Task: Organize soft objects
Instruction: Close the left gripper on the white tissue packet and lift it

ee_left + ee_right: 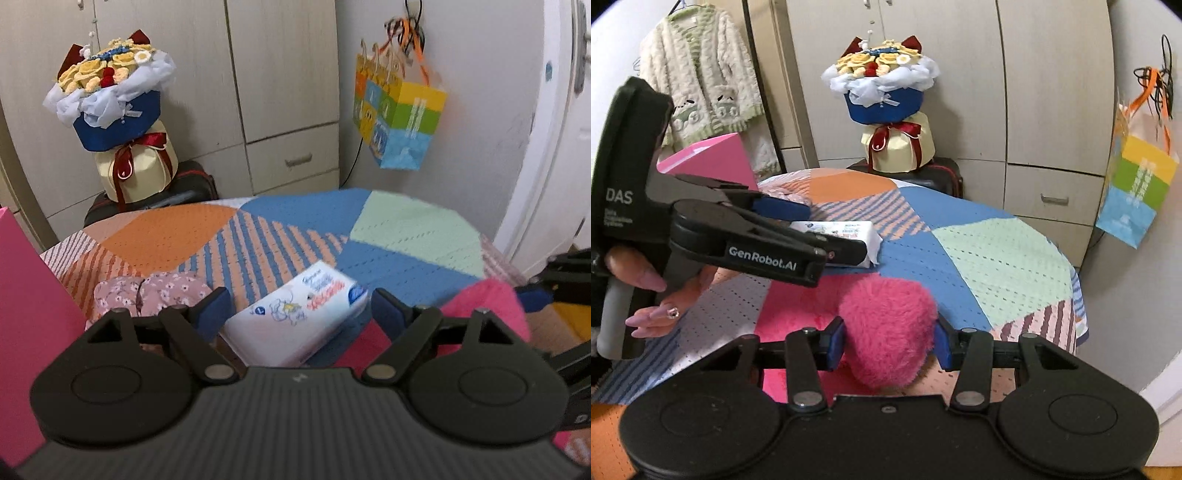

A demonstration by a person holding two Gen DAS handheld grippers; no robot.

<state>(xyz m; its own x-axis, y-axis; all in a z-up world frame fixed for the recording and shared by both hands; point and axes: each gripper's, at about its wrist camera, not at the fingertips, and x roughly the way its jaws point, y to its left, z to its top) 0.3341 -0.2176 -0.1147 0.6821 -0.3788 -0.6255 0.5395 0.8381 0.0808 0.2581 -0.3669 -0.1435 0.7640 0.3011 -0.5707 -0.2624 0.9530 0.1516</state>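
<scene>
Currently my right gripper [888, 345] is clamped on the pink plush [886, 328] above the worktop [997, 251]. Left gripper [299, 306] is spread wide around the tissue pack [295, 314], not gripping yet. Floral pouch [147, 291] untouched, so sorting looks barely started.

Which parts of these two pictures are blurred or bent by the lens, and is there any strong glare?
Left wrist view: the tissue pack and pink fluffy item are motion-blurred; the wardrobe edges curve. Right wrist view: sharper overall; the wardrobe bows outward, corners darken. No strong glare in either; lighting is soft and even.
</scene>
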